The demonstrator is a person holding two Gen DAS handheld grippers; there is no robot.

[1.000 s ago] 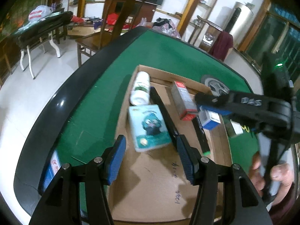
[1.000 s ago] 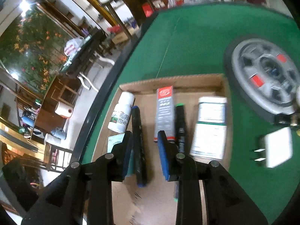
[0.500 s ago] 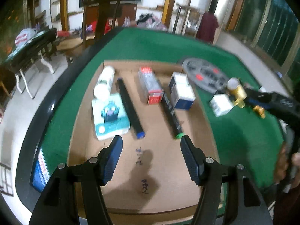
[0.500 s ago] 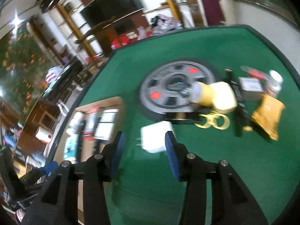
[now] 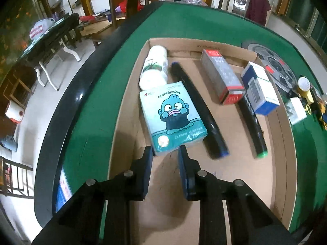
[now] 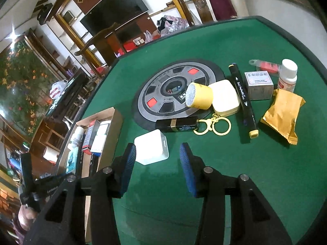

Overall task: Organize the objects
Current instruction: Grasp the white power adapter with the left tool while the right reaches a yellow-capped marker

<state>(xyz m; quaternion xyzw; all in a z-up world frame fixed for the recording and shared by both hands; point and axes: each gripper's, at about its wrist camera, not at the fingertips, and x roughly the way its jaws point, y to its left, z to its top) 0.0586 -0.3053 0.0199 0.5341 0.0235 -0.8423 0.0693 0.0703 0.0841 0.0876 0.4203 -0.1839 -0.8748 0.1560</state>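
A cardboard tray (image 5: 284, 134) on the green table holds a white bottle (image 5: 154, 67), a tissue pack with a blue cartoon (image 5: 173, 118), two black markers (image 5: 198, 110), a red-ended box (image 5: 221, 79) and a blue-and-white box (image 5: 259, 87). My left gripper (image 5: 165, 153) is open and empty, its jaws narrowed, just short of the tissue pack. My right gripper (image 6: 157, 159) is open and empty over the felt, just short of a white charger cube (image 6: 152, 150). The tray also shows in the right wrist view (image 6: 110, 134).
Loose on the felt lie a yellow tape roll (image 6: 199, 96), a cream case (image 6: 224, 98), a black lipstick-like case with gold keyrings (image 6: 176, 124), a black marker (image 6: 244, 102), a grey box (image 6: 258, 84), a white bottle (image 6: 287, 75) and a gold pouch (image 6: 283, 112). A round grey panel (image 6: 173, 89) is set in the table.
My left gripper has narrowed its jaws and moved up to the tissue pack. My right gripper has swung away from the tray, opened wider and come close to the white cube.
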